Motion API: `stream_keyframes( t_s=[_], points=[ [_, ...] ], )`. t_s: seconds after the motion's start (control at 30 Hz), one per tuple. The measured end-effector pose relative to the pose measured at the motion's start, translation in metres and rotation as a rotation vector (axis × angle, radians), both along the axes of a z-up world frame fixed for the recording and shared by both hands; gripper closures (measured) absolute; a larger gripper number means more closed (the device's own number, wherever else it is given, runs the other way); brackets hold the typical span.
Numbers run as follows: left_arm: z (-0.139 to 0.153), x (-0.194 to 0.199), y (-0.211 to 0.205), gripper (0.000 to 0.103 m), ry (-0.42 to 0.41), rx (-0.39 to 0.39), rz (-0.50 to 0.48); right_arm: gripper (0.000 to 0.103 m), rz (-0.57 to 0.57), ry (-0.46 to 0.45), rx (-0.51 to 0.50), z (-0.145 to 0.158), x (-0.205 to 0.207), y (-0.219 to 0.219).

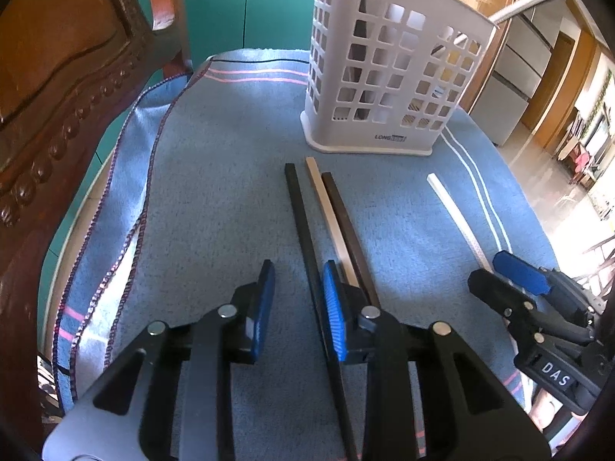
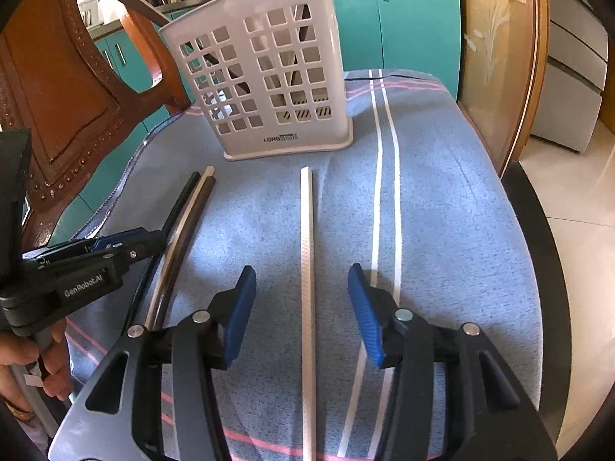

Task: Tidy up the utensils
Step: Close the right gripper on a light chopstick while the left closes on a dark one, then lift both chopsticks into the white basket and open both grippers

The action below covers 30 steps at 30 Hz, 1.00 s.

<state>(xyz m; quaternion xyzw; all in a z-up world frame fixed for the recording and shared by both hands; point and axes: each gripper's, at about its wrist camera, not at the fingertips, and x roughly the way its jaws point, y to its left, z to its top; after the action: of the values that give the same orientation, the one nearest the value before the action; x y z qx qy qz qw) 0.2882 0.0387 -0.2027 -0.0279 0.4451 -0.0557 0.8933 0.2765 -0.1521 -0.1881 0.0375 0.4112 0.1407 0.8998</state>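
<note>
On the blue cloth [image 2: 442,192] that covers the table, four chopsticks lie with their ends toward a white slotted holder [image 2: 269,73]. Near the middle of the table three of them lie together, side by side and touching: a black chopstick [image 1: 301,219], a pale wooden chopstick [image 1: 326,207] and a dark brown chopstick [image 1: 346,223]. A white chopstick [image 2: 307,269] lies alone, well apart from them, toward the right edge of the table and beside two white stripes of the cloth. The holder stands upright at the far edge of the table; on its base the word "LONG" can be read, and the rest of the label is too small to read. Some sticks already stand inside it.

The left tool [image 1: 299,307] has its jaws moderately open and holds nothing; its right blue pad is just beside the black chopstick, and I cannot tell if it touches. On its side, in the right wrist view, "GenRobot.AI" is written. The right tool [image 2: 302,307] is wide open, one jaw on each side of the white chopstick, without touching it. In the left wrist view the letters "DAS" are on its body.

A carved wooden chair [image 2: 77,88] stands at the left edge of the table, and teal cabinets [image 2: 415,27] are behind.
</note>
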Motion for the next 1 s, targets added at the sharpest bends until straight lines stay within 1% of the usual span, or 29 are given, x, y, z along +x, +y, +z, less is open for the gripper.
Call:
stream_keyframes(
  t_s=[0.1,0.17,0.2,0.23,0.27,0.3,0.33,0.43,0.47,0.53,0.57,0.6,0.67,0.7,0.73,0.77,0.87,0.93,1.0],
  points=[
    [-0.001,0.001,-0.003,0.078,-0.011,0.020,-0.002,0.054,0.004,-0.001,-0.005,0.001,0.000,0.001],
    [-0.001,0.001,-0.005,0.085,-0.016,0.029,-0.003,0.054,0.007,0.002,-0.019,0.001,0.000,0.003],
    [-0.001,0.000,-0.006,0.087,-0.016,0.023,-0.009,0.055,0.012,0.001,-0.028,0.001,-0.002,0.004],
    [-0.001,-0.001,-0.006,0.091,-0.015,0.015,-0.015,0.066,0.013,0.003,-0.038,0.001,-0.003,0.005],
    [-0.001,-0.002,-0.007,0.093,-0.014,0.005,-0.022,0.073,0.010,0.006,-0.055,0.001,-0.004,0.006],
    [-0.001,-0.004,-0.008,0.093,-0.014,-0.002,-0.030,0.086,0.012,0.012,-0.059,0.001,-0.005,0.006],
    [-0.001,-0.005,-0.010,0.093,-0.013,-0.006,-0.038,0.092,0.017,0.025,-0.057,0.001,-0.006,0.006],
    [-0.001,-0.012,-0.013,0.094,-0.006,-0.029,-0.055,0.096,0.018,0.080,-0.031,0.002,-0.011,0.004],
    [-0.001,-0.014,-0.012,0.094,-0.002,-0.041,-0.059,0.096,0.022,0.105,-0.009,0.002,-0.013,0.003],
    [-0.001,-0.017,-0.006,0.094,0.013,-0.095,-0.065,0.096,0.037,0.132,0.020,0.003,-0.018,0.003],
    [-0.001,-0.017,-0.003,0.094,0.020,-0.123,-0.062,0.096,0.045,0.137,0.017,0.004,-0.019,0.004],
    [-0.001,-0.016,0.003,0.094,0.032,-0.172,-0.049,0.096,0.046,0.137,0.000,0.006,-0.020,0.005],
    [-0.004,-0.012,0.014,0.091,0.064,-0.258,-0.022,0.088,0.037,0.133,-0.026,0.009,-0.016,0.004],
    [-0.004,-0.010,0.016,0.090,0.070,-0.266,-0.017,0.078,0.027,0.131,-0.043,0.012,-0.011,0.006],
    [-0.003,-0.006,0.015,0.089,0.074,-0.246,-0.017,0.071,0.017,0.131,-0.058,0.014,-0.005,0.006],
    [0.000,-0.001,0.011,0.086,0.077,-0.203,-0.021,0.070,0.009,0.138,-0.079,0.015,0.002,0.007],
    [0.003,0.015,0.003,0.079,0.104,-0.104,-0.033,0.069,0.028,0.178,-0.151,0.014,0.022,0.017],
    [0.003,0.022,0.002,0.079,0.119,-0.081,-0.040,0.069,0.036,0.206,-0.206,0.010,0.033,0.024],
    [0.004,0.029,-0.003,0.079,0.134,-0.038,-0.052,0.069,0.034,0.228,-0.237,0.008,0.040,0.028]
  ],
)
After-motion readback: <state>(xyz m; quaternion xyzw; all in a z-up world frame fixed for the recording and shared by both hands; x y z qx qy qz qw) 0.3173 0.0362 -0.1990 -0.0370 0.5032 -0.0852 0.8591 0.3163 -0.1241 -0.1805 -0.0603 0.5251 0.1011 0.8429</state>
